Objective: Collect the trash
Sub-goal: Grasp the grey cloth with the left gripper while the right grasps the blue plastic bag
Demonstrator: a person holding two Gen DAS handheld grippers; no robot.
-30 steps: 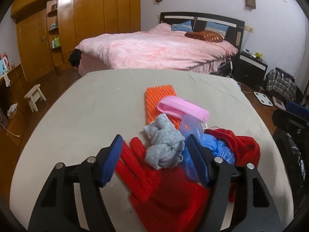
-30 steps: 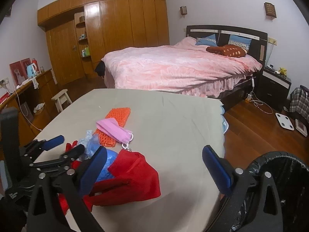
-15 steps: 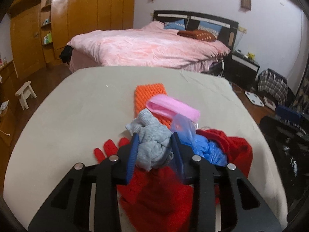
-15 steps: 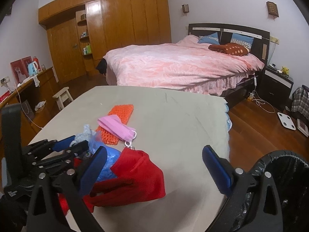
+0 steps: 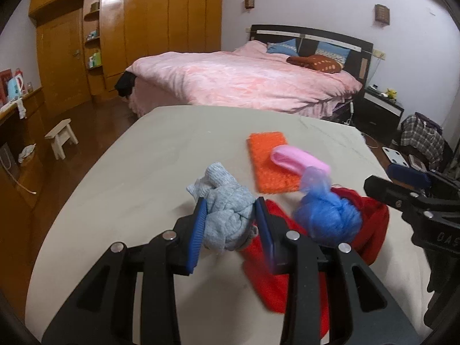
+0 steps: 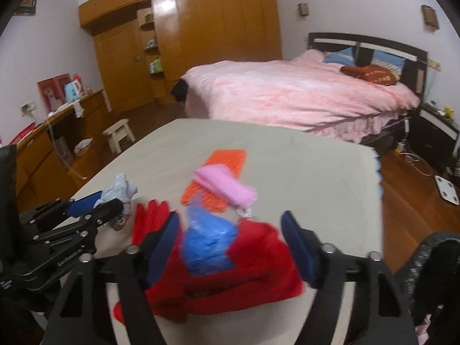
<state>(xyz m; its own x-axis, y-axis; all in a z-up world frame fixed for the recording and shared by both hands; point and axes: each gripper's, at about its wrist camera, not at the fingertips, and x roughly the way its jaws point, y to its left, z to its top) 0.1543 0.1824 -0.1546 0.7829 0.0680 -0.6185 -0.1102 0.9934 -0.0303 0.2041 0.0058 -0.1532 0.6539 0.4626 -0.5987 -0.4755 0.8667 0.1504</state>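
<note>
A grey sock bundle (image 5: 227, 218) is lifted slightly off the beige table (image 5: 172, 149), and my left gripper (image 5: 230, 204) is shut on it. To its right lie a crumpled blue plastic bag (image 5: 327, 215) and a red cloth (image 5: 371, 221). My right gripper (image 6: 230, 221) straddles the blue bag (image 6: 207, 244) and red cloth (image 6: 258, 273) with its jaws closing. Both things sit between the pads, which do not visibly press on them. A pink face mask (image 6: 224, 187) rests on an orange pad (image 6: 230, 155) just beyond. A red glove (image 6: 149, 221) lies beside the left gripper (image 6: 97, 204).
A bin lined with a black bag (image 6: 425, 258) stands off the table's right edge. Beyond the table is a pink bed (image 5: 244, 83). A small stool (image 5: 61, 136) and a wooden wardrobe (image 5: 143, 34) stand to the left.
My left gripper closed on the grey sock and lifted it up and leftward. My right gripper moved left over the blue bag and red cloth, and its jaws narrowed.
</note>
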